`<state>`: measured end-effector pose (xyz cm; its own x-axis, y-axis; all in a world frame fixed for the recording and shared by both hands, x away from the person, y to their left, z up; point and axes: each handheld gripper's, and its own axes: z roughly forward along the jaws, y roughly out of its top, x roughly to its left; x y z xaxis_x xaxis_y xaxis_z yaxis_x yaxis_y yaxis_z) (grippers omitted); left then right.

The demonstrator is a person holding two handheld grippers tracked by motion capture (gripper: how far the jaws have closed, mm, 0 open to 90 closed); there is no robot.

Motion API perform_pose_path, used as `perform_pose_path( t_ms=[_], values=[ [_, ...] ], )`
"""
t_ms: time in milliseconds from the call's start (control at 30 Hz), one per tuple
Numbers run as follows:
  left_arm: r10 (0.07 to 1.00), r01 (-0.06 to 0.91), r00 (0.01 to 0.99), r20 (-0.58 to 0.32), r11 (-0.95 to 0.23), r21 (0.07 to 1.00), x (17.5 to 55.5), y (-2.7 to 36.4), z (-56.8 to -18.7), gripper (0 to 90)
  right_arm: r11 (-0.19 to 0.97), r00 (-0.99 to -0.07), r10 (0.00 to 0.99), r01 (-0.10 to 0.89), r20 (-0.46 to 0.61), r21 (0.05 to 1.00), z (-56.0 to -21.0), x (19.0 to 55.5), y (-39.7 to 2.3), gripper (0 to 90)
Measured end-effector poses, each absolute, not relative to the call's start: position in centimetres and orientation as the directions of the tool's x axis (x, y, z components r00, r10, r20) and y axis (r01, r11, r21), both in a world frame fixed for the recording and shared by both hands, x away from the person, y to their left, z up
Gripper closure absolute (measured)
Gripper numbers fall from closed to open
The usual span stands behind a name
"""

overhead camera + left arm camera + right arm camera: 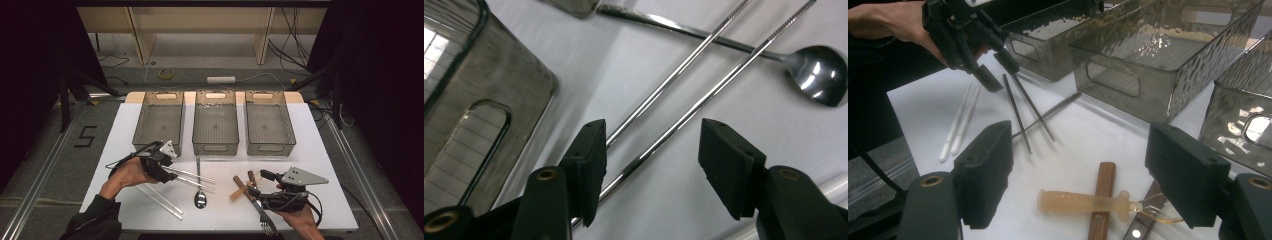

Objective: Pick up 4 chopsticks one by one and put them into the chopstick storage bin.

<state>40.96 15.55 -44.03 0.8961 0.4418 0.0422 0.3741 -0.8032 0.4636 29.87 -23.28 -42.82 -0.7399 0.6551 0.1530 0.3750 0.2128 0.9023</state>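
Observation:
My left gripper [651,135] stands open low over two metal chopsticks [704,95]; one runs up between its jaws, the other passes just beside the left jaw. In the high view the left gripper [169,167] is at the near ends of these chopsticks [192,177], in front of the left bin. My right gripper [1078,150] is open above an amber plastic handle [1083,202] that lies across a wooden handle [1104,187]. From above, the right gripper [254,184] hovers by these crossed handles [241,189], with a fork [265,220] beside it.
Three grey see-through bins [159,125] [215,127] [270,127] stand in a row at the back of the white mat. A metal spoon [199,192] lies mid-table, its handle under the chopsticks. Two white chopsticks [160,200] lie at the front left.

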Motion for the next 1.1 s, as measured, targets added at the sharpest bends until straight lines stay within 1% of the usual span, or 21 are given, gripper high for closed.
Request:
perform_pose_path(
  t_ms=[267, 333, 467, 567, 933, 1100],
  values=[
    [0.4, 0.35, 0.916, 0.038, -0.84, 0.416, 41.4, 15.3, -44.6, 50.4, 0.214, -0.741, 0.654, 0.375, 0.153, 0.902, -42.9, 29.9, -23.3, 28.2],
    [0.403, 0.352, 0.915, 0.036, -0.837, 0.418, 41.4, 15.2, -44.7, 51.7, 0.214, -0.741, 0.653, 0.375, 0.154, 0.902, -42.9, 29.9, -23.3, 28.1],
    [0.378, 0.333, 0.925, 0.038, -0.854, 0.4, 41.4, 15.0, -44.9, 54.3, 0.214, -0.741, 0.653, 0.375, 0.154, 0.902, -42.9, 29.9, -23.3, 28.2],
    [0.365, 0.321, 0.93, 0.04, -0.863, 0.39, 41.5, 14.8, -45.1, 54.8, 0.213, -0.741, 0.653, 0.377, 0.155, 0.902, -42.9, 29.9, -23.3, 28.2],
    [0.324, 0.292, 0.945, 0.037, -0.892, 0.345, 41.8, 14.5, -45.3, 61.0, 0.211, -0.741, 0.652, 0.382, 0.162, 0.9, -42.9, 30.0, -23.4, 28.5],
    [0.325, 0.296, 0.945, 0.034, -0.894, 0.336, 41.9, 14.5, -45.5, 61.6, 0.212, -0.742, 0.65, 0.381, 0.161, 0.9, -42.9, 30.0, -23.3, 28.6]
  ],
)
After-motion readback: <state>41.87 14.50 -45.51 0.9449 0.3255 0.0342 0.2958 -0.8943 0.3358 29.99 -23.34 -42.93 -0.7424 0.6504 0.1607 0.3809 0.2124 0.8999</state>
